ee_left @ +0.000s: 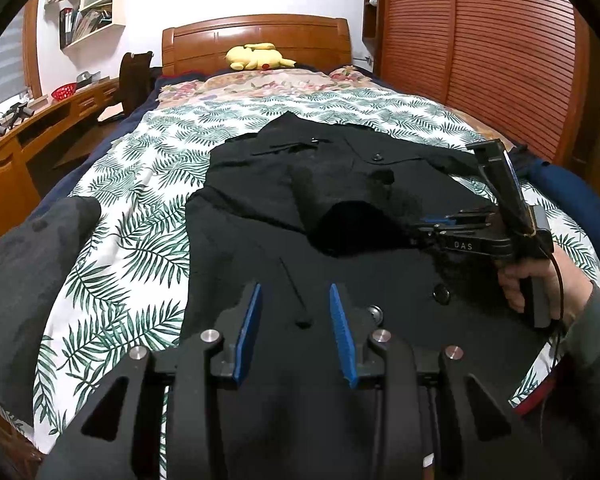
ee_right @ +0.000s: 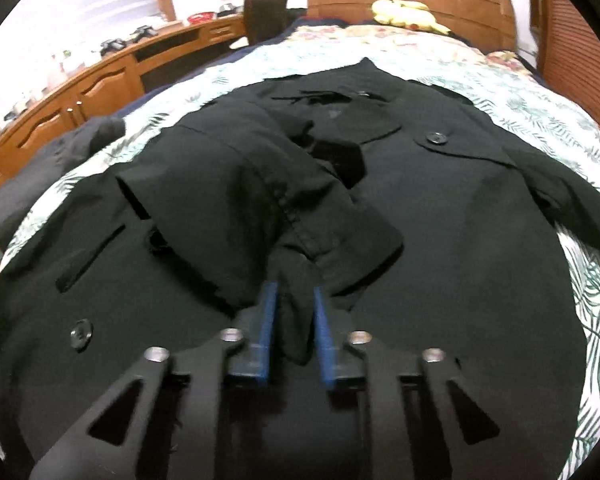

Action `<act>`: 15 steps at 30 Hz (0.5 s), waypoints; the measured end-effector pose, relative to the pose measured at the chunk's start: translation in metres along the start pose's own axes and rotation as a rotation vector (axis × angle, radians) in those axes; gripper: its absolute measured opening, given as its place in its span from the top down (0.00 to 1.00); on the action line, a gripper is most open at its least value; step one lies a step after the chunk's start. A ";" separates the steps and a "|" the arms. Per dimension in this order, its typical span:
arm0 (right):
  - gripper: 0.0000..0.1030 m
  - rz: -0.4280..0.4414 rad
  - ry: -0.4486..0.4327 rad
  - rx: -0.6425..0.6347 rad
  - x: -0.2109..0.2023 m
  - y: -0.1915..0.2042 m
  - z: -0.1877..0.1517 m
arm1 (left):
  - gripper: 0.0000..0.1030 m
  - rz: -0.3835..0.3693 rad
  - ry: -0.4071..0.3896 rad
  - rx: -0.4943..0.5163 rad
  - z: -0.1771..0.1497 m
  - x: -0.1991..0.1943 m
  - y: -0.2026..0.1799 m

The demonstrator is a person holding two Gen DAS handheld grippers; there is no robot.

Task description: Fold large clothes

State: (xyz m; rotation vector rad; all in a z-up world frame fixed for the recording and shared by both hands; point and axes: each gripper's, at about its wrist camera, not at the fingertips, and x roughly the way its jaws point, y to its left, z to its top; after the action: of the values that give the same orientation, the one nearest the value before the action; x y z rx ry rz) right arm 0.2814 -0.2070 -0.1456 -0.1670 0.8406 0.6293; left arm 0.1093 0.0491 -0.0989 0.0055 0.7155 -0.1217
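Coat spread on the bed, sleeve cuff pinched

Left wrist view: a black coat (ee_left: 284,208) lies flat along the middle of the bed (ee_left: 140,184), collar toward the headboard (ee_left: 256,36), hem at the foot edge. One sleeve (ee_left: 340,200) is folded across the chest. The left gripper (ee_left: 296,320) hangs over the coat's lower front with its blue pads parted and nothing between them. Near the bed's right edge, a hand (ee_left: 540,284) holds the right gripper (ee_left: 432,226), whose tips meet the sleeve end. A yellow plush toy (ee_left: 256,56) rests at the headboard.

Right wrist view: the right gripper (ee_right: 294,320) is clamped on a bunched fold of the cuff (ee_right: 300,308), cloth pressed between its pads. The sleeve (ee_right: 236,200) lies across the coat (ee_right: 460,260), which covers the middle of the bed (ee_right: 580,280).
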 end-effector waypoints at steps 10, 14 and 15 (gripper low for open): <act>0.98 -0.008 -0.157 -0.003 -0.066 -0.007 -0.002 | 0.67 -0.009 -0.013 0.015 0.007 0.000 -0.014; 0.98 -0.038 -0.194 -0.005 -0.098 -0.015 -0.014 | 0.67 -0.018 -0.021 0.024 0.012 0.003 -0.024; 0.98 -0.043 -0.203 -0.004 -0.105 -0.017 -0.017 | 0.67 -0.021 -0.024 0.026 0.013 0.003 -0.027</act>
State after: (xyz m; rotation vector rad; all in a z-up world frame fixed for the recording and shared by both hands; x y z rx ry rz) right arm 0.2278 -0.2744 -0.0813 -0.1220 0.6388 0.5969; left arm 0.1176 0.0211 -0.0900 0.0217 0.6901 -0.1507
